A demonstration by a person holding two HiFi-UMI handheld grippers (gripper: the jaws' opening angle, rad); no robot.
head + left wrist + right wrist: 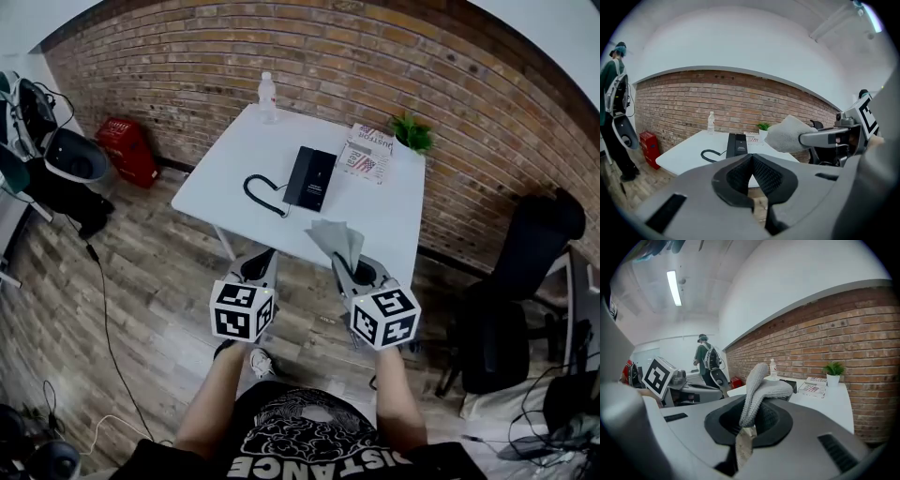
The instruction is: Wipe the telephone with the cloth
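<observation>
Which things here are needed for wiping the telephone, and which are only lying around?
Needed: telephone, cloth, right gripper shut on the cloth.
Only lying around: bottle, potted plant, booklet.

Head view: high overhead, steeply downward, well back from the white rectangular table (253, 155). Left and right gripper views: low, near-level, facing that table. Shared: table, black flat telephone (310, 178), red brick wall (375, 66).

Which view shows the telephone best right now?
Head view: the telephone lies whole on the table, cord included. Left gripper view shows it smaller; in right gripper view the cloth mostly hides it.
</observation>
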